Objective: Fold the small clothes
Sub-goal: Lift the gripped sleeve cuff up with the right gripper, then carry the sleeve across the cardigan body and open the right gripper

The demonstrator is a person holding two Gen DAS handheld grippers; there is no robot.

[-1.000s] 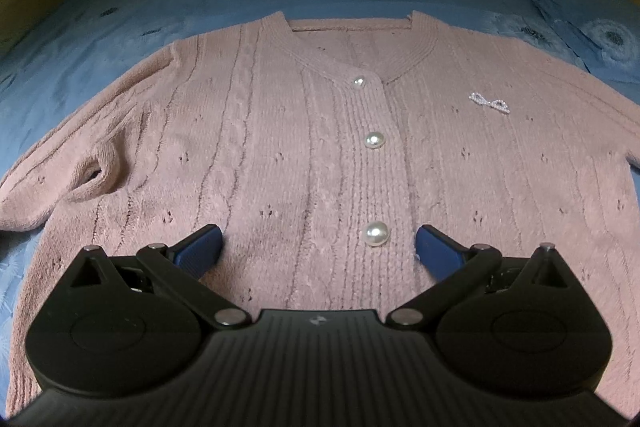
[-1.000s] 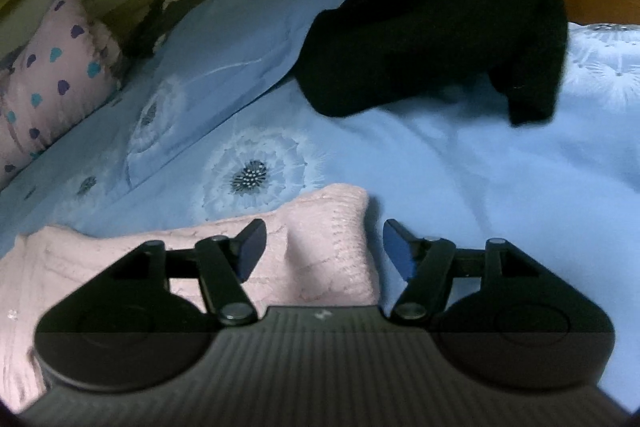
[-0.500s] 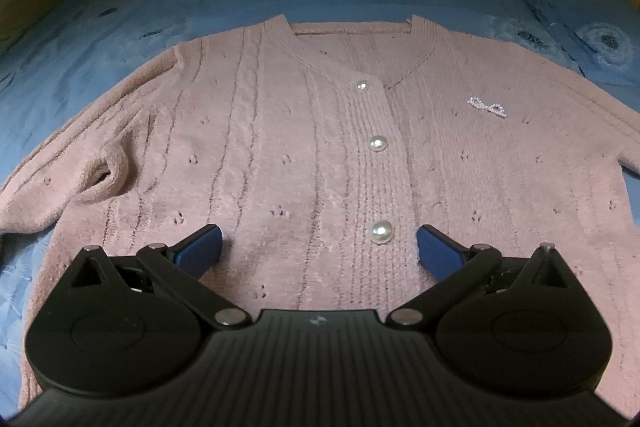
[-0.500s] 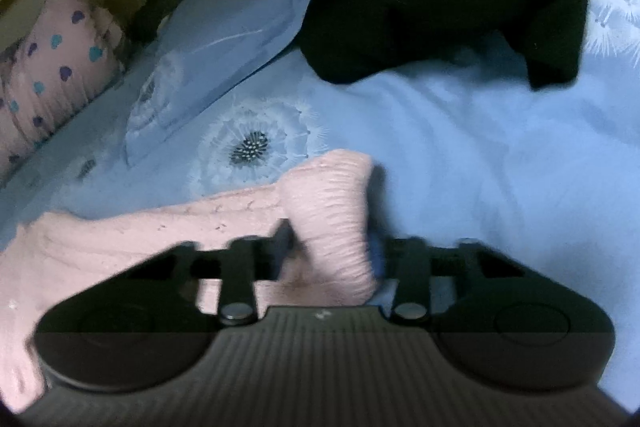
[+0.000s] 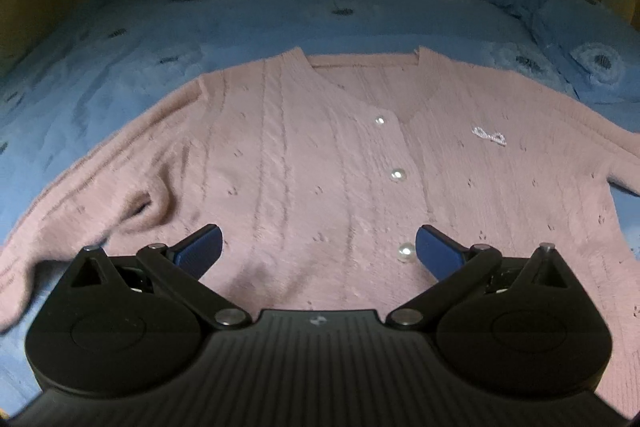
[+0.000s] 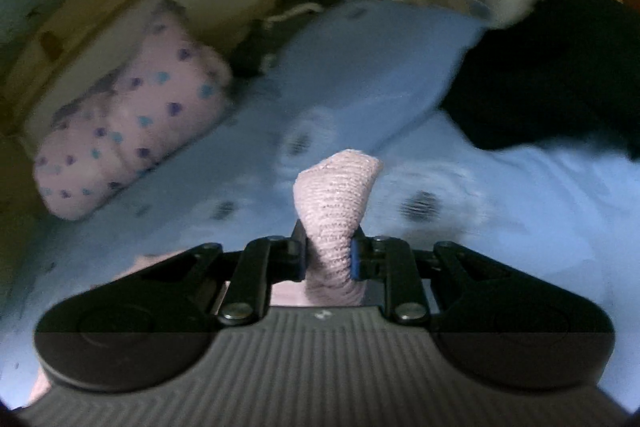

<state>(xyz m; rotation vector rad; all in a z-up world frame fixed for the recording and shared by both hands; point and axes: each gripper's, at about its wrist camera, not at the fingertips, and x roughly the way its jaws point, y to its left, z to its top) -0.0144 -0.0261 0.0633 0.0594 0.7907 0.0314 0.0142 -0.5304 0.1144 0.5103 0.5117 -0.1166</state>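
While the pink cardigan lies spread face-up on the blue bed, buttons done up, the right gripper has just closed its jaws on the cuff of one sleeve, and there it is, pinched between the pads, the knit bunched and poking up above the jaws. Over at the hem, the left gripper hangs above the body with its jaws spread wide and nothing between them.

Now, this looks like a soft, light, fuzzy knit: it will droop and stretch, not hold a line. The ribbed cuff is a good place to grip, thick enough not to slip out. My guess is the sleeve gets carried across the chest, and the slack will drag if it rides low. For the left, the hem corner or side seam looks safest; steer clear of the pearl buttons and the little bow, which could snag. The other sleeve lies rumpled, wanting a smooth-out first.
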